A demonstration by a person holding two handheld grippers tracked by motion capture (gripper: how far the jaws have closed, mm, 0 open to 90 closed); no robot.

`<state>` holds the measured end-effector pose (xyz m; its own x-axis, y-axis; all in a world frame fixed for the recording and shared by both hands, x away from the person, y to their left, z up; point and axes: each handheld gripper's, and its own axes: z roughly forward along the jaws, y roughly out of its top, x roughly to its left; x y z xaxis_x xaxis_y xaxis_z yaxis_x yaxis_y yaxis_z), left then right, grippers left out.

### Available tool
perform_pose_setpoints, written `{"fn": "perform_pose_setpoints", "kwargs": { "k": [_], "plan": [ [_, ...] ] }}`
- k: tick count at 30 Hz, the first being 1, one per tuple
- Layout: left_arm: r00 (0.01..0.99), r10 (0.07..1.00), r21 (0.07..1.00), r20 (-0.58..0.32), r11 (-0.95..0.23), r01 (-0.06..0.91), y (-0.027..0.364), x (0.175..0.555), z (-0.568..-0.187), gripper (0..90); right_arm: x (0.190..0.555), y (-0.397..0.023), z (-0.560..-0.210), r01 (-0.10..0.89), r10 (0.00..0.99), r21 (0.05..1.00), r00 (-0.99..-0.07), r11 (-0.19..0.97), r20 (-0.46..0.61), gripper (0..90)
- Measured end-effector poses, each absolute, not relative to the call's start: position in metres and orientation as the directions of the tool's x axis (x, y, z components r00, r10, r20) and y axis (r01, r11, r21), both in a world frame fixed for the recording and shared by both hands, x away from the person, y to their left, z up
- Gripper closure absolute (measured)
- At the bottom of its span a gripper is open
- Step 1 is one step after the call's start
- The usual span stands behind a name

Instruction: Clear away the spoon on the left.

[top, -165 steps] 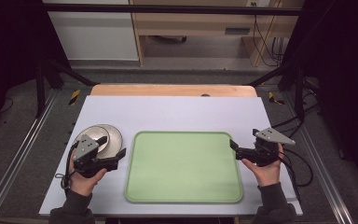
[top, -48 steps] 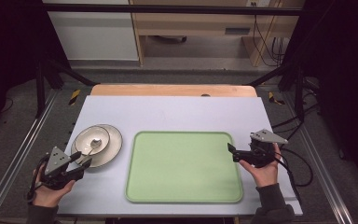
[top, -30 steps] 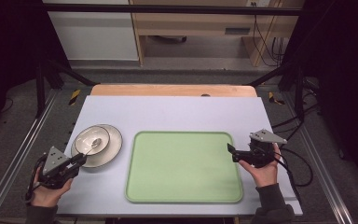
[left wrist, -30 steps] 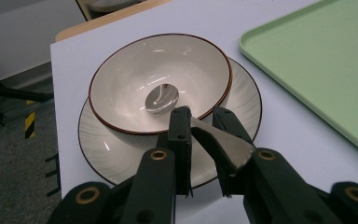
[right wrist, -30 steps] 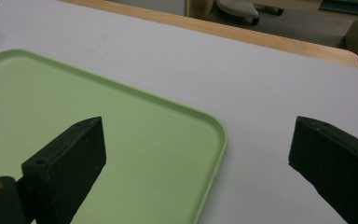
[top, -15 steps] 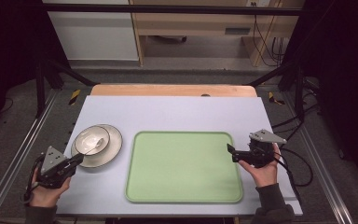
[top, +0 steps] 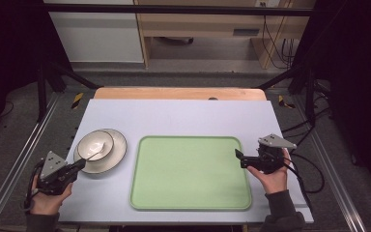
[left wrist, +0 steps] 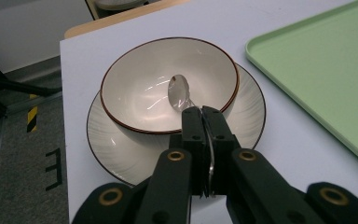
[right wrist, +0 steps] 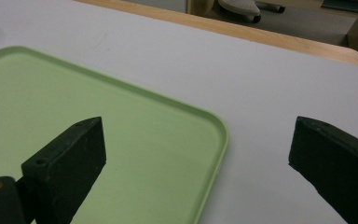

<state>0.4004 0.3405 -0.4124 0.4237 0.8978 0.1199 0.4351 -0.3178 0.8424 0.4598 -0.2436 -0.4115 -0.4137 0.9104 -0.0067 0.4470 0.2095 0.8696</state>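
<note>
While the left tongs [left wrist: 204, 112] have just been closing, their black jaws now stand pressed together on the handle of a metal spoon [left wrist: 181, 93], whose bowl-end rests inside a cream bowl [left wrist: 168, 84] with a dark rim. That bowl sits on a ribbed white plate [left wrist: 251, 121], near the left edge of the pale bench [top: 183, 116], and the spoon's handle leans out over the bowl's rim toward the tongs. In the high view the left tongs [top: 81, 165] reach the plate's near left side from a hand [top: 48, 198] at the bench's corner. Across the bench the right tongs [top: 237, 155] stand wide apart with nothing between them, hovering over the right edge of a green tray [top: 188, 174] that lies just beside the plate.
</note>
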Motion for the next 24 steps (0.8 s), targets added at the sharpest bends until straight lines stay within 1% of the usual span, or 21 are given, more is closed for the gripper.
{"fn": "perform_pose_setpoints", "kwargs": {
  "k": [8,24],
  "plan": [
    [0.42,0.899,0.852,0.124,-0.314,0.42,0.339,0.398,-0.409,88.7,0.46,-0.244,-0.411,0.447,0.91,0.869,-0.414,0.209,-0.006,4.1],
    [0.419,0.898,0.885,0.132,-0.297,0.359,0.338,0.389,-0.394,88.8,0.459,-0.244,-0.411,0.446,0.909,0.871,-0.416,0.207,-0.003,4.1]
  ]
}}
